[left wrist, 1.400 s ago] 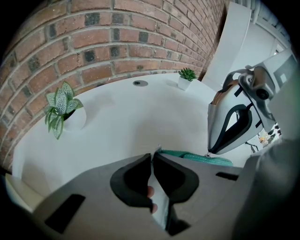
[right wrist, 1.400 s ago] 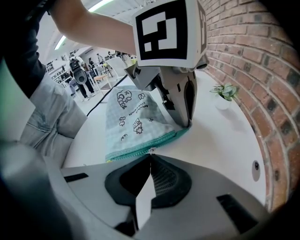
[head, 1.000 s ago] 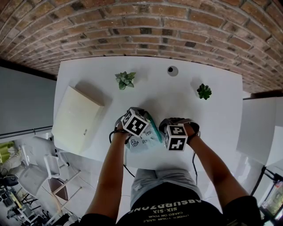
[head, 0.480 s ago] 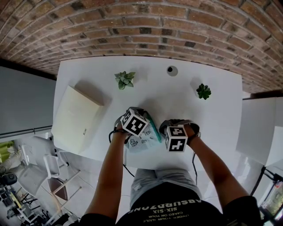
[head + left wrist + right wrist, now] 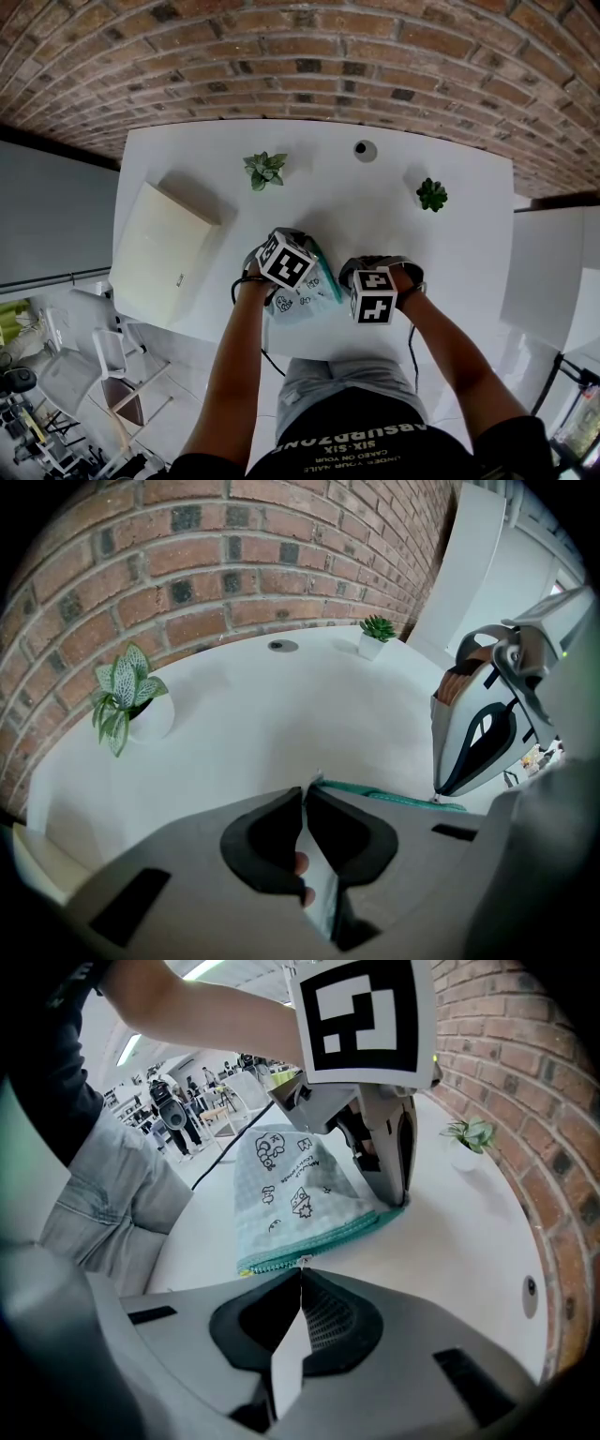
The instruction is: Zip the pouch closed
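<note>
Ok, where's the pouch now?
Head view, the table's near edge, just left of centre: the pouch lies between both grippers, left gripper pinching its corner, right gripper on its zip edge.

The pouch (image 5: pixel 391 794) seems mostly hidden behind left tongs (image 5: pixel 305 799).

Pouch (image 5: pixel 306 292) soft cloth, table (image 5: pixel 328 211) smooth & glossy, wall (image 5: pixel 300 56) rough brick
</note>
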`<action>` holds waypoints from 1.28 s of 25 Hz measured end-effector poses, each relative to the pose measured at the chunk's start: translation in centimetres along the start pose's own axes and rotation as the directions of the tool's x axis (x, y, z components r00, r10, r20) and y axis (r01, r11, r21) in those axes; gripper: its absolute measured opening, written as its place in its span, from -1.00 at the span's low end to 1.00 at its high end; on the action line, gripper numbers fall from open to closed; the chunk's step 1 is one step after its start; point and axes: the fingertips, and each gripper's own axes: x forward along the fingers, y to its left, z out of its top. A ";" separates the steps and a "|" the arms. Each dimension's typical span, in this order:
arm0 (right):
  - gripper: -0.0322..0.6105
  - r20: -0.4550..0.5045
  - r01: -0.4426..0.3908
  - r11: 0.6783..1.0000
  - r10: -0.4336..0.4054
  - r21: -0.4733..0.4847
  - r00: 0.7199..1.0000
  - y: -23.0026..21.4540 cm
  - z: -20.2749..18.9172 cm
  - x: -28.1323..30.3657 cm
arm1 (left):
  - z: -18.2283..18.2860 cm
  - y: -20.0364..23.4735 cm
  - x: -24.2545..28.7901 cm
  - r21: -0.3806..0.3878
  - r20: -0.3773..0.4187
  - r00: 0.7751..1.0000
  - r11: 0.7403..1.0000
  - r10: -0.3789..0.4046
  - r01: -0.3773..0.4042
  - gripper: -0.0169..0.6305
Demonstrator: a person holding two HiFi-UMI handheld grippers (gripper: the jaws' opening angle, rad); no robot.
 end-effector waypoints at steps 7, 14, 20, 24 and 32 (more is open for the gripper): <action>-0.89 -0.018 -0.034 0.999 0.033 -0.017 0.999 0.5 0.1 -0.1 | 0.2 -0.3 -0.1 -0.006 0.000 1.000 1.000 -0.018 0.018 -0.88; -0.89 -0.028 -0.059 0.998 0.058 -0.013 0.998 1.0 -0.1 -0.3 | 0.1 -0.3 -0.1 -0.008 -0.003 1.000 1.000 -0.017 0.017 -0.88; -0.89 -0.045 -0.082 0.996 0.081 -0.024 0.996 1.8 -0.3 0.0 | 0.1 -0.4 0.0 -0.006 -0.005 1.000 1.000 -0.013 0.013 -0.88; -0.89 -0.065 -0.106 0.994 0.103 -0.040 0.993 2.5 -0.6 0.2 | 0.1 -0.4 -0.1 -0.004 -0.006 1.000 1.000 -0.009 0.009 -0.88; -0.89 -0.070 -0.117 0.993 0.114 -0.033 0.991 3.1 -0.8 0.3 | 0.1 -0.3 -0.1 0.000 -0.009 1.000 1.000 -0.001 0.001 -0.88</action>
